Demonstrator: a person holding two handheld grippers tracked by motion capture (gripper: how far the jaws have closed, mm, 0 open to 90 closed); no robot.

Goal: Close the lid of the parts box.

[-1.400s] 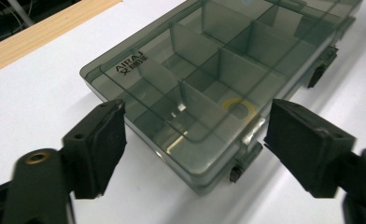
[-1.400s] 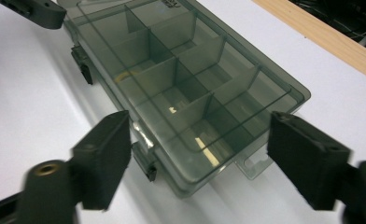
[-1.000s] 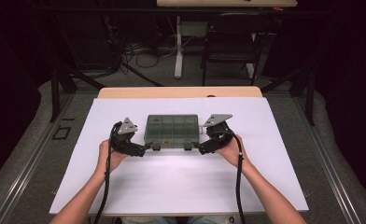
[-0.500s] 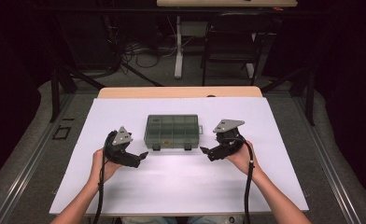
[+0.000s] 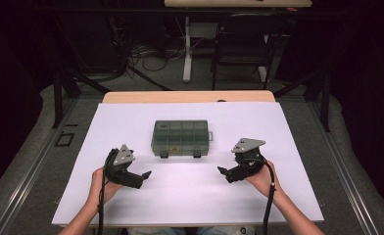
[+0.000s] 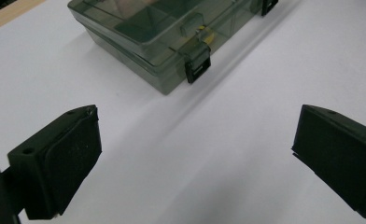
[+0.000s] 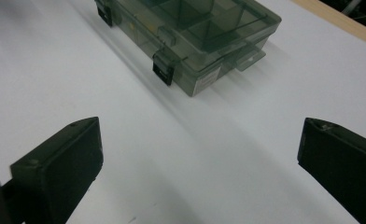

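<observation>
The grey-green compartment box (image 5: pixel 180 138) lies flat and closed on the white surface (image 5: pixel 190 196), ahead of both pairs of fingers and between the two hands, touched by neither.

The left gripper (image 5: pixel 140 177) sits near the box's front left corner, apart from it, held in the person's left hand (image 5: pixel 104 183). Its fingers (image 6: pixel 62 161) are spread wide and have just been opening; only bare surface lies between them. In the left gripper view the box (image 6: pixel 172 32) lies beyond the fingertips, up and slightly to the left of the gap, with one black latch (image 6: pixel 197 65) on its front edge facing the fingers and a second latch (image 6: pixel 267 5) farther to the right.

The right gripper (image 5: pixel 225 174) sits off the box's front right corner, also apart from it, held in the right hand (image 5: pixel 261 177). Its fingers (image 7: pixel 62 163) are likewise spread wide and have just been opening, with nothing between them but the surface. In the right gripper view the box (image 7: pixel 195 32) lies beyond the fingertips, above the gap, its near corner pointing toward them; a black latch (image 7: pixel 164 70) shows on its front edge and another latch (image 7: pixel 105 13) farther left.

Both pairs of fingers point roughly toward the box from either side, a stretch of bare surface separating each from it.
</observation>
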